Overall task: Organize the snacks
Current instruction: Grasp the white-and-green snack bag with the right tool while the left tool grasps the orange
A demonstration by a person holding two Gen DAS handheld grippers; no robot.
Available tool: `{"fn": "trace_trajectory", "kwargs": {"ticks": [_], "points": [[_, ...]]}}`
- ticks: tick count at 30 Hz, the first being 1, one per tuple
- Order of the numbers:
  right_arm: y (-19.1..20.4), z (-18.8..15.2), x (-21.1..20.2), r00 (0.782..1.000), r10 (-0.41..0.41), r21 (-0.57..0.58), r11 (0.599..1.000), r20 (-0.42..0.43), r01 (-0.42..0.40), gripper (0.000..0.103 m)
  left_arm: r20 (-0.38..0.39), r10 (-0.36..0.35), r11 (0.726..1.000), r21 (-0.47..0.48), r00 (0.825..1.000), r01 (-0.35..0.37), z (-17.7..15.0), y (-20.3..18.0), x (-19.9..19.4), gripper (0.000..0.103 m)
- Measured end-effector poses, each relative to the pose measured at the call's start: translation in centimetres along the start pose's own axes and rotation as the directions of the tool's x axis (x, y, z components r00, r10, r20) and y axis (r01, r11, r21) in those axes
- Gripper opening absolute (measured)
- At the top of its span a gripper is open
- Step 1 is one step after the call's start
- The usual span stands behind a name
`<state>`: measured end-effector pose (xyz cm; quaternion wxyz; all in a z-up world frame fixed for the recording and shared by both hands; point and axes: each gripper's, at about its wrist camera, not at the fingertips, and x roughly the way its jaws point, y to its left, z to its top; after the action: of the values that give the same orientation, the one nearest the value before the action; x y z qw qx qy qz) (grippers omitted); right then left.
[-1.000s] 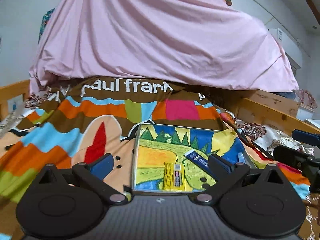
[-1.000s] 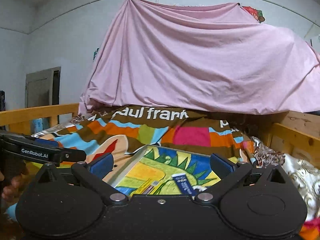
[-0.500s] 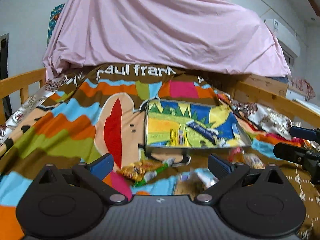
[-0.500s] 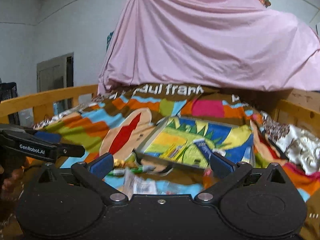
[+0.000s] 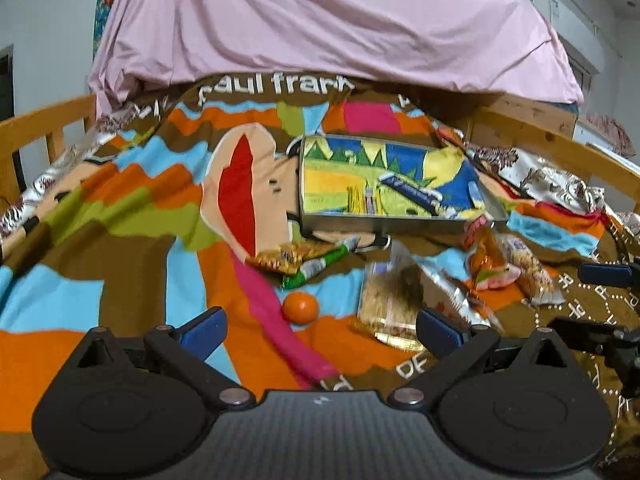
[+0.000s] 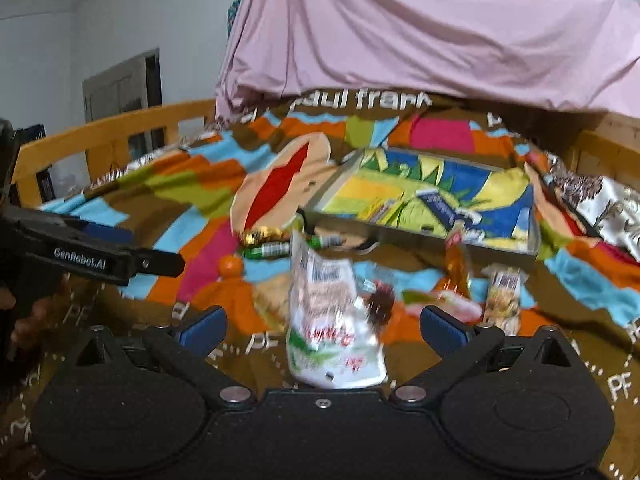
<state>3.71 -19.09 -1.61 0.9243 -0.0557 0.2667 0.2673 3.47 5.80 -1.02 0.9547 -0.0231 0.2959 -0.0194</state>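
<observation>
Snack packets (image 6: 336,312) blurred beyond reading before the tray (image 5: 392,224), both grippers' jaws spread wide, empty.

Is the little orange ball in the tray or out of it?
Out. The orange ball lies on the blanket, nearer the camera than the tray, beside loose snack packets.

- A shallow metal tray with a painted landscape lining (image 5: 400,222) lies in the centre of the frame on a bright patchwork cartoon blanket (image 5: 140,208).
- Inside the tray, a dark blue snack bar (image 5: 408,190) lies right of a yellow striped packet (image 5: 358,200).
- Below the tray, loose snack packets are spread across the blanket: a gold crinkled wrapper (image 5: 280,258) at left, a large white snack bag (image 6: 332,320) in the middle.
- A small round orange fruit (image 5: 301,307) sits below the gold wrapper.
- A draped pink sheet (image 5: 320,20) fills the upper frame behind the blanket.
</observation>
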Motion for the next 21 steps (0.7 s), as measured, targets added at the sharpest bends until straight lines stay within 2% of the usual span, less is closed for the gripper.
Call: {"fn": "trace_trajectory", "kwargs": {"ticks": [8, 21], "points": [[-0.4, -0.7, 1.3, 0.998, 0.01, 0.033, 0.999, -0.058, -0.008, 0.102, -0.057, 0.009, 1.0, -0.007, 0.998, -0.009, -0.8, 0.6, 1.2, 0.102], [-1.3, -1.0, 3.5, 0.992, 0.015, 0.079, 0.997, -0.122, -0.005, 0.102, -0.082, 0.013, 1.0, -0.021, 0.997, -0.015, -0.9, 1.5, 2.6, 0.102]]}}
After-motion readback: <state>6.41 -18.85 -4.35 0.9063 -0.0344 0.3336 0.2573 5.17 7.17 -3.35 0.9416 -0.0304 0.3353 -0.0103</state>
